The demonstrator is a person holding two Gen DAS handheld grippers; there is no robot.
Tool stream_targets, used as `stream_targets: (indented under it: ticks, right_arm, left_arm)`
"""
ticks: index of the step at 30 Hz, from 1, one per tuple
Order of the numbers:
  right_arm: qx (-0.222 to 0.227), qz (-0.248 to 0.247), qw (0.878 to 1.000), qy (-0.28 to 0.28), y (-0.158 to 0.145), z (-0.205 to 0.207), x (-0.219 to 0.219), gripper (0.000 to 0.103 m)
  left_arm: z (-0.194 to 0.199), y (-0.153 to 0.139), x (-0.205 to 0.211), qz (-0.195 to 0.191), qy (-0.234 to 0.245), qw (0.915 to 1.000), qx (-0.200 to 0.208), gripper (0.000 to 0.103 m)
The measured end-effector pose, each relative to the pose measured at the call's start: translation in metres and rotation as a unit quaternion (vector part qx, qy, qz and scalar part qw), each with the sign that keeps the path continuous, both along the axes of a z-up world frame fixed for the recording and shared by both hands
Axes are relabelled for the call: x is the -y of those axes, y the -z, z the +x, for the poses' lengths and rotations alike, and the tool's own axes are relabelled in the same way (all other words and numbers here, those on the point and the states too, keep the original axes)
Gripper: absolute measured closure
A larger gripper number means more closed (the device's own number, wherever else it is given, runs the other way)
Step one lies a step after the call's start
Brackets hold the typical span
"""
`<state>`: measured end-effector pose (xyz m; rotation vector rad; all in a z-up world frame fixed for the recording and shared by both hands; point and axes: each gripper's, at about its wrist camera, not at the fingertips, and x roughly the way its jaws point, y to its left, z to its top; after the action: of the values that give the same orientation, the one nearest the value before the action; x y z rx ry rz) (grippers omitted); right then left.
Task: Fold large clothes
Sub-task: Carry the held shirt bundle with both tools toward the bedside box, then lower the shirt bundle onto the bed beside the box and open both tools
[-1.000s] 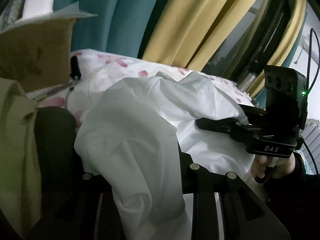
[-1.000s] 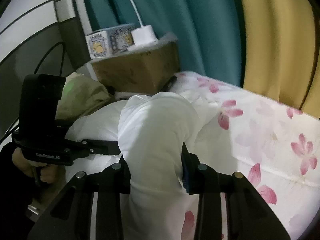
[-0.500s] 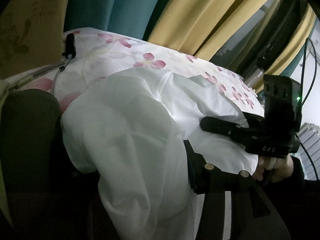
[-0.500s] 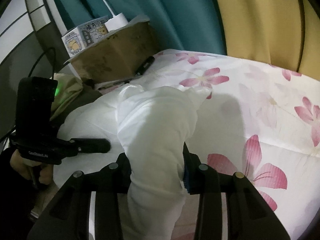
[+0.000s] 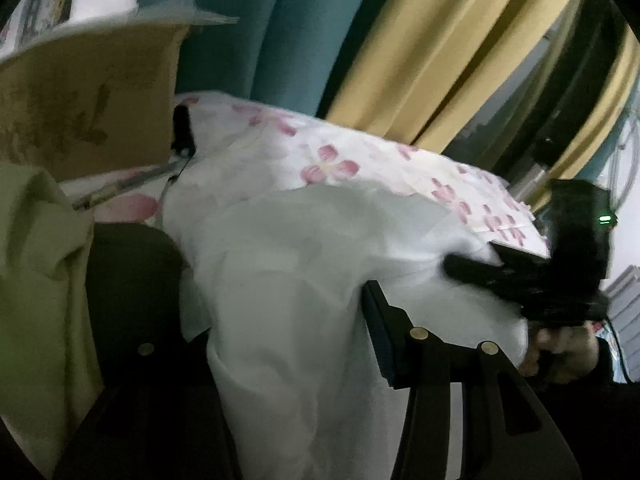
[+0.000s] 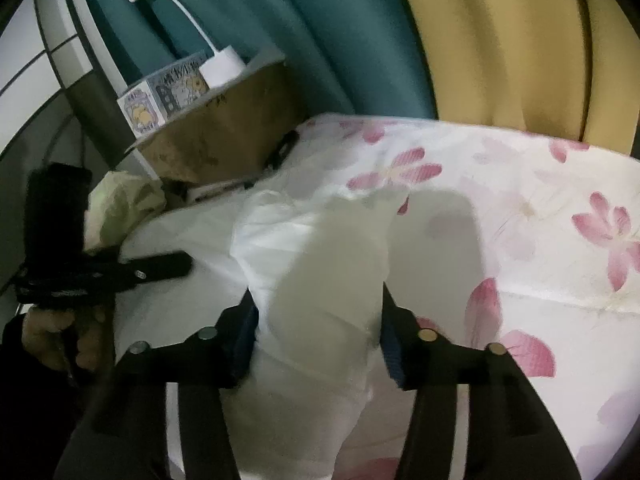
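A large white garment [image 5: 304, 264] lies bunched on a bed with a pink-flowered sheet [image 5: 360, 160]. My left gripper [image 5: 280, 328] is shut on a thick fold of it; the cloth hides the left finger. My right gripper [image 6: 320, 320] is shut on another bunched fold of the white garment [image 6: 332, 272], which rises between the fingers. In the left wrist view the right gripper [image 5: 472, 270] reaches in from the right over the cloth. In the right wrist view the left gripper [image 6: 176, 266] reaches in from the left.
A cardboard box [image 6: 224, 144] with a white lamp [image 6: 222, 66] and a small printed carton stands at the bed's head. An olive-green cloth [image 5: 36, 280] and a dark garment [image 5: 132, 280] lie beside it. Teal and yellow curtains [image 6: 500, 40] hang behind the flowered sheet [image 6: 560, 200].
Both grippers kept hold of the white garment and shifted with it; the views swung over the bed and back toward the box. The cloth between them has been drawn out flatter.
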<state>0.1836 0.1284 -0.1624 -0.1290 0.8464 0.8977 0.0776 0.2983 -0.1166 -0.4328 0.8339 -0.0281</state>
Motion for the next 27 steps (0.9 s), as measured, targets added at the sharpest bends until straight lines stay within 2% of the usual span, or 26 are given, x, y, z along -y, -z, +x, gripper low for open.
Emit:
stream_targets:
  ticks: [4, 8, 13, 15, 24, 27]
  right_arm:
    - [0.032, -0.003, 0.999, 0.010, -0.013, 0.000, 0.003, 0.042]
    - [0.034, -0.020, 0.999, 0.023, -0.005, 0.009, 0.001, 0.039]
    - [0.024, -0.031, 0.998, 0.046, 0.014, 0.023, 0.003, 0.024]
    - [0.025, -0.033, 0.998, 0.050, 0.015, 0.025, 0.004, 0.022]
    - [0.028, -0.032, 0.997, 0.056, 0.011, 0.020, 0.009, 0.018]
    - [0.044, -0.043, 0.997, 0.051, 0.006, 0.013, 0.009, 0.018]
  left_arm:
    - [0.004, 0.006, 0.001, 0.013, 0.007, 0.9999, -0.008, 0.054]
    - [0.012, 0.012, 0.005, 0.024, 0.014, 0.9994, -0.019, 0.054]
    - [0.015, 0.016, 0.008, 0.032, 0.020, 0.9990, -0.025, 0.054]
    - [0.016, 0.017, 0.008, 0.031, 0.022, 0.9989, -0.025, 0.054]
    - [0.015, 0.015, 0.006, 0.017, 0.016, 0.9993, -0.028, 0.054]
    - [0.011, 0.013, 0.007, 0.021, 0.015, 0.9994, -0.024, 0.054]
